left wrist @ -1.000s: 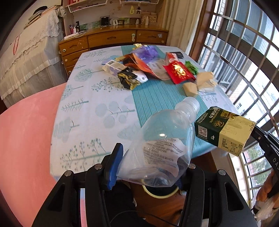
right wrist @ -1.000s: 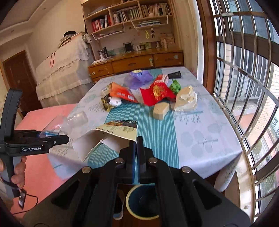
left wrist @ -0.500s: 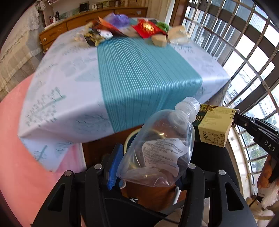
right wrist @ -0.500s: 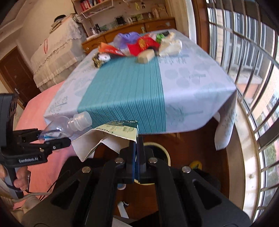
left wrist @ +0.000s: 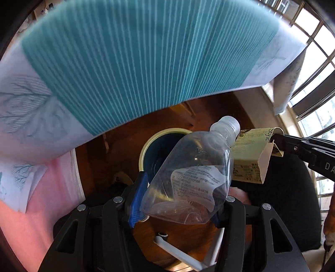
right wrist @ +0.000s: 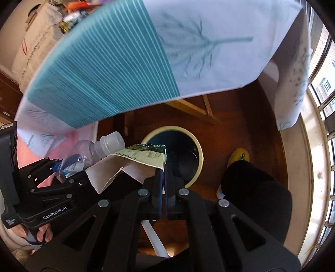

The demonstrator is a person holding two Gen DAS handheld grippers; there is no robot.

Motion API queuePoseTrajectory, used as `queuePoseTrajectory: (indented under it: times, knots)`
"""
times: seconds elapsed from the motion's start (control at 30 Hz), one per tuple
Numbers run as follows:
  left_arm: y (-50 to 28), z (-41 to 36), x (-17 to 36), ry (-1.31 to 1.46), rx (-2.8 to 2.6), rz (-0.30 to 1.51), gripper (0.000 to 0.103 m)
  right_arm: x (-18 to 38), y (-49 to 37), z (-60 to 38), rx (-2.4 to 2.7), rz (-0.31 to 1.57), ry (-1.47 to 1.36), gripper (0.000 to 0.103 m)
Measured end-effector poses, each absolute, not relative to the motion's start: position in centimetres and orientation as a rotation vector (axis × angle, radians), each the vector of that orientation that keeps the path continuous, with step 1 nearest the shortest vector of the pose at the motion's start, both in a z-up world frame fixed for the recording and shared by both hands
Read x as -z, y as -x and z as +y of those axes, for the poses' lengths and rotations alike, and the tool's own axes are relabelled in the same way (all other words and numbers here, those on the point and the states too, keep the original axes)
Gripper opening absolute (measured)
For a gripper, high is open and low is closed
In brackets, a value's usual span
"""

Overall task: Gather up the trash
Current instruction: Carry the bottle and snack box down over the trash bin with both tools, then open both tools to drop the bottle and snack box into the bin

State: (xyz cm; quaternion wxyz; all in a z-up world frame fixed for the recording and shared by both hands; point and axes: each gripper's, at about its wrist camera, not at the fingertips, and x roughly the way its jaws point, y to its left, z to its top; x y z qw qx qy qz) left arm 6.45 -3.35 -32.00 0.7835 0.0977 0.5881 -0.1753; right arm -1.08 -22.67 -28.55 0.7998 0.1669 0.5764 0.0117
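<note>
Dark wooden floor [right wrist: 247, 129] is showing beneath the draped edge of a teal-striped tablecloth [left wrist: 146, 58], with barred windows to the right. Nearest, the left gripper [left wrist: 180, 200] is clamping the base of a clear, crushed plastic bottle [left wrist: 192, 173], capped end pointing forward over the bin. Just beside it, the right gripper [right wrist: 164, 177] is pinching, jaws almost together, the torn flap of a green and cream carton [right wrist: 136, 159]; the bottle's cap is touching or nearly touching the carton. Beyond both, a round bin [right wrist: 200, 152] with a cream rim is standing on the floor under the table edge. Its dark interior is looking empty, though the bottom is hard to read. Judgement: the drop-off step is in hand. Next, each gripper needs centring over the opening before releasing, the carton first being closer. Farther off, wrappers [right wrist: 73, 14] are lying on the tabletop, awaiting collection.
</note>
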Motion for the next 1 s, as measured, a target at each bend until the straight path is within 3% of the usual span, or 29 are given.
queuePoseTrajectory:
  times: [0.4, 0.67, 0.77, 0.8, 0.83, 0.9, 1.0]
  knots:
    - [-10.3, -5.8, 43.4, -0.283, 0.241, 1.314, 0.052, 43.2, -2.8, -22.8, 0.069, 1.334, -0.375, 0.0]
    - [-11.2, -7.2, 46.3, -0.295, 0.254, 1.34, 0.052, 48.3, -3.8, -23.6, 0.068, 1.369, -0.483, 0.002]
    - [-11.8, -6.5, 46.6, -0.281, 0.255, 1.384, 0.055, 48.5, -3.9, -23.3, 0.069, 1.367, -0.481, 0.018]
    - [-11.9, -6.3, 46.8, -0.279, 0.252, 1.388, 0.063, 48.4, -3.7, -23.2, 0.067, 1.362, -0.481, 0.032]
    - [-12.0, -6.2, 46.9, -0.277, 0.246, 1.388, 0.067, 48.2, -3.7, -23.2, 0.063, 1.352, -0.485, 0.038]
    - [-12.0, -5.7, 46.9, -0.266, 0.244, 1.381, 0.08, 47.8, -3.4, -23.1, 0.053, 1.343, -0.492, 0.038]
    - [-12.0, -5.2, 46.7, -0.248, 0.249, 1.373, 0.082, 47.7, -3.4, -22.9, 0.053, 1.351, -0.482, 0.039]
